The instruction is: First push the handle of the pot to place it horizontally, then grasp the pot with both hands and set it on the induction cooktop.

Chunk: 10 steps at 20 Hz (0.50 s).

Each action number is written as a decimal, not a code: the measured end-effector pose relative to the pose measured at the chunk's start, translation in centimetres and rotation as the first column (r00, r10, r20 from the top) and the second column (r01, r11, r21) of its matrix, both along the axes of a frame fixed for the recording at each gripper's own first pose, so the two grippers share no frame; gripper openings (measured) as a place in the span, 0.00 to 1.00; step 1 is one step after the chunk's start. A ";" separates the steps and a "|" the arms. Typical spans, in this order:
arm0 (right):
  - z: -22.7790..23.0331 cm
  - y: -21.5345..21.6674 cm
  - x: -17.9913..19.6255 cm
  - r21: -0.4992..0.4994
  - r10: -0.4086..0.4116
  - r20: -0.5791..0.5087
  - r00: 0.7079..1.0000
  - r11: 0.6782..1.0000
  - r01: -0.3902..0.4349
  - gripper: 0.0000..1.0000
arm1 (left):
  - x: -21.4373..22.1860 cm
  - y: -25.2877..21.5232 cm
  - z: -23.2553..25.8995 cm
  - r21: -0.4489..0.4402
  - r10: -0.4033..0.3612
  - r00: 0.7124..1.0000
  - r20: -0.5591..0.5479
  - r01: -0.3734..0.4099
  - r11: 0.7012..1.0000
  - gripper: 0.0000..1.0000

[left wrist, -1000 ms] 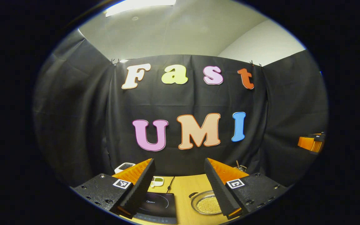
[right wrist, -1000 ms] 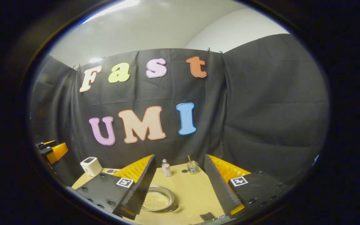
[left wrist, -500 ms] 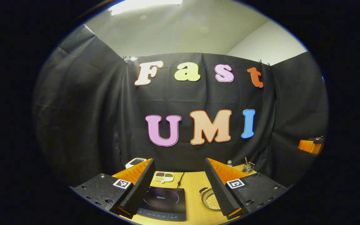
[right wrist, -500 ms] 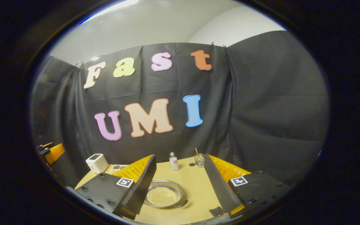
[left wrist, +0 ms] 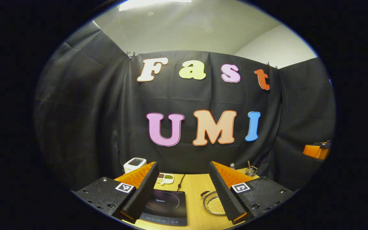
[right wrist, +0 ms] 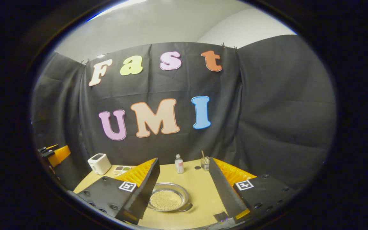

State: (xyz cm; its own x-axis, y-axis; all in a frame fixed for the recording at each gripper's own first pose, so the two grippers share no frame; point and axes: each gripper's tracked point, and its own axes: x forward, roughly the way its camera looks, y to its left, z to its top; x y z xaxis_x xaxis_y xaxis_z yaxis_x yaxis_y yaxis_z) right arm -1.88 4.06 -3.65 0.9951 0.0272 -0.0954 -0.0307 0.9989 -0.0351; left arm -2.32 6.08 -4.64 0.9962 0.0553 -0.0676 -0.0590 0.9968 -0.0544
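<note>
One pot [right wrist: 168, 200], shallow metal pan holding pale grains, sits on the wooden table [right wrist: 196, 188], lower centre of the right gripper view. One small loop handle shows at its lower right rim, pointing toward lower right of the frame; long axis hard to call, the body is round. In the left gripper view the pot [left wrist: 213, 203] is lower right of centre, partly behind the right-hand finger, a loop handle at its upper left rim.

One induction cooktop [left wrist: 166, 206], lower centre-left in the left gripper view, just left of the pot, not touching.

Left gripper [left wrist: 183, 191]: jaws wide apart, holding nothing, above the table. Right gripper [right wrist: 184, 191]: jaws wide apart, empty, pot seen between the fingers but untouched.

Other counts: one white box-like device [right wrist: 99, 163], one small sectioned dish [left wrist: 164, 179], one bottle [right wrist: 179, 165], one glass with a stick [right wrist: 205, 163].

Versus 0.5 s ago: the pot sits a little nearer frame centre in the left gripper view, cooktop barely shifted; the right gripper view is nearly the same, scene slightly higher.
</note>
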 end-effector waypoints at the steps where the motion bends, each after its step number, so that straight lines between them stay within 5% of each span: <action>1: 0.0 -0.3 -0.3 -0.004 -0.008 0.003 1.000 1.000 0.008 0.92 | 0.3 -0.1 0.0 0.005 -0.005 1.000 -0.002 0.005 1.000 0.95; 5: 0.1 -1.1 -0.6 0.007 -0.034 0.002 0.999 0.999 0.034 1.00 | 0.9 -0.9 -0.2 -0.005 -0.035 0.999 0.000 0.035 0.999 0.92; 7: -0.3 -1.1 -0.7 0.010 -0.036 -0.004 0.999 0.999 0.036 0.92 | 1.0 -0.8 -0.5 -0.011 -0.041 0.999 -0.005 0.041 0.999 0.92; 10: -0.8 -0.8 -1.0 0.010 -0.025 -0.019 1.000 1.000 0.025 0.55 | 1.1 -0.4 -1.0 -0.009 -0.036 0.999 -0.015 0.036 0.999 0.92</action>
State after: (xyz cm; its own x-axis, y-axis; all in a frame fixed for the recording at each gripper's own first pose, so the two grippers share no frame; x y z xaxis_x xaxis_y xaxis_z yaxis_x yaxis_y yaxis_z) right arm -2.84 3.26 -4.46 0.9935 0.0032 -0.1140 -0.0061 0.9997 -0.0249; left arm -1.24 5.65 -5.62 0.9963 0.0191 -0.0833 -0.0243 0.9978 -0.0623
